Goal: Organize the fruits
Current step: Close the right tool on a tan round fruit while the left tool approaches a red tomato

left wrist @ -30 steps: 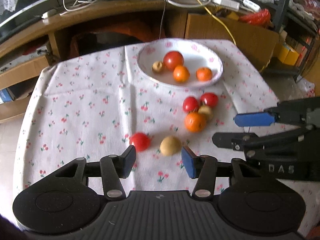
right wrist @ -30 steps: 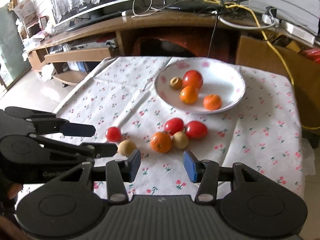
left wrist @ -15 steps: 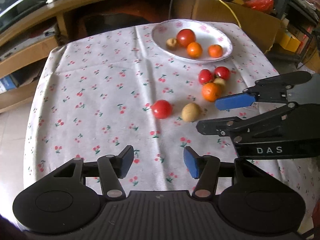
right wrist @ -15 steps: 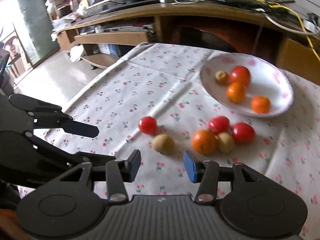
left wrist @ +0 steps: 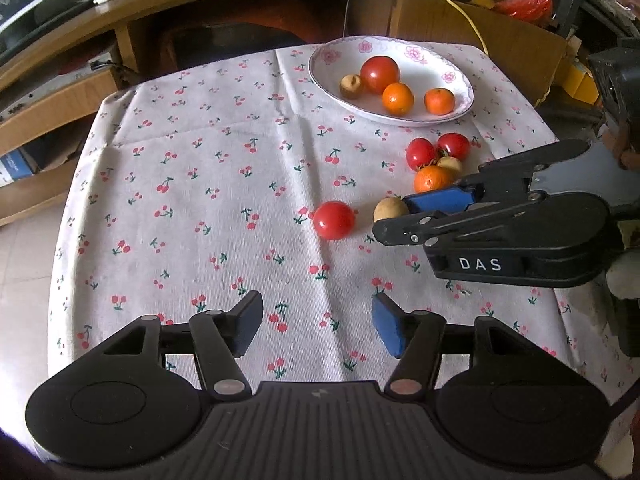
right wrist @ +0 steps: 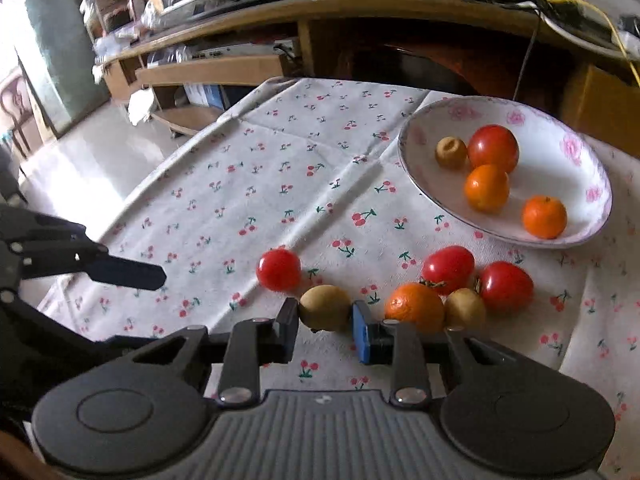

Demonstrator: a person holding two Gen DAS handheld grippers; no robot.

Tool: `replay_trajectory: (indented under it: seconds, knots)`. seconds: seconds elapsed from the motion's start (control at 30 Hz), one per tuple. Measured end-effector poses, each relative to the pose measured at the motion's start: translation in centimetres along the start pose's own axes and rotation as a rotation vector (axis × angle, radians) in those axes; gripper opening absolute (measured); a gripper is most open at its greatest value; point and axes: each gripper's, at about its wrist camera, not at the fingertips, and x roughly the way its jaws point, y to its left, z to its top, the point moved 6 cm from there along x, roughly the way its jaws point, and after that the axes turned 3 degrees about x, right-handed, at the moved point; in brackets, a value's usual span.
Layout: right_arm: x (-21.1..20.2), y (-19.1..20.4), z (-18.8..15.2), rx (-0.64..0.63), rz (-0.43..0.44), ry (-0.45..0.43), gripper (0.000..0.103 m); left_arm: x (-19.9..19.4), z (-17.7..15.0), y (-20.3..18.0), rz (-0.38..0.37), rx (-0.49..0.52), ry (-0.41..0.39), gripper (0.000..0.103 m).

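"DAS" in white on the black body of the right tongs (right wrist: 325,325), closed around a yellow-brown fruit (right wrist: 325,307) lying on the cherry-print cloth (left wrist: 208,184) over the surface. Just left of it, a lone red tomato (right wrist: 278,269). To the right, a touching cluster: one orange (right wrist: 414,307), two tomatoes, a second yellow-brown fruit. Far right, a white plate with pink flowers (right wrist: 576,148), holding a large tomato, two oranges and a small brown fruit. Left tongs (left wrist: 316,320) open, hovering above the near cloth, gripping nothing.
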Motion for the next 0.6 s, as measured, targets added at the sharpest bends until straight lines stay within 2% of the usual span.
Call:
replay_trajectory:
  seconds: [0.17, 0.27, 0.4, 0.6]
  knots:
    - [-0.3, -0.2, -0.1, 0.009, 0.009, 0.009, 0.053, 0.3, 0.5, 0.0, -0.004, 0.002, -0.012, 0.068]
    - [-2.1, -0.6, -0.4, 0.025, -0.006, 0.000, 0.053, 0.6, 1.4, -0.2, -0.006, 0.017, -0.047, 0.066]
    - [-4.7, -1.6, -1.4, 0.069, -0.027, 0.003, 0.053, 2.2, 2.8, -1.0, -0.003, 0.052, -0.077, 0.052]
    - [-7.2, -1.9, -3.4, 0.091, -0.044, 0.027, 0.053, 4.8, 3.6, -1.6, 0.026, 0.070, -0.064, 0.043]
